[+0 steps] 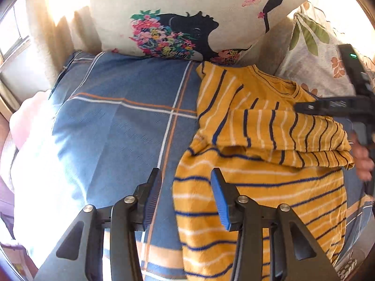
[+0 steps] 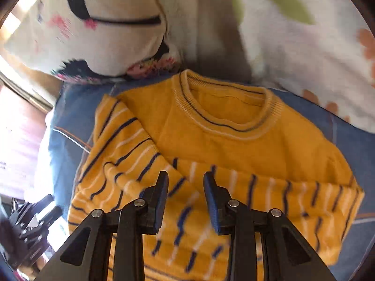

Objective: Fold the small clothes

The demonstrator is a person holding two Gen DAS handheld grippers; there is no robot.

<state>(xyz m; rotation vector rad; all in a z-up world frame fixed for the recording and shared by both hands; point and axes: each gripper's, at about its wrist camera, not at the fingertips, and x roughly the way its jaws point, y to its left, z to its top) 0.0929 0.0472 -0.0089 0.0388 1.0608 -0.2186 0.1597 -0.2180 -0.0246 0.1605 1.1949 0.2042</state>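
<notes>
A small mustard-yellow sweater (image 1: pixel 257 164) with blue and white stripes lies flat on a blue checked bedsheet (image 1: pixel 121 126), both sleeves folded across its chest. Its collar (image 2: pixel 225 114) points toward the pillows. My left gripper (image 1: pixel 186 180) is open and empty, hovering over the sweater's left side edge. My right gripper (image 2: pixel 185 182) is open and empty, hovering above the folded sleeves; it also shows in the left wrist view (image 1: pixel 328 105) over the sweater's upper right. The left gripper shows at the lower left of the right wrist view (image 2: pixel 30 229).
A cream pillow (image 1: pixel 187 16) printed with a black silhouette and flowers stands at the head of the bed. A white leaf-patterned pillow (image 1: pixel 314 53) lies to its right. A window (image 1: pixel 11 30) is at the left. A pale blanket (image 1: pixel 28 126) lies at the bed's left edge.
</notes>
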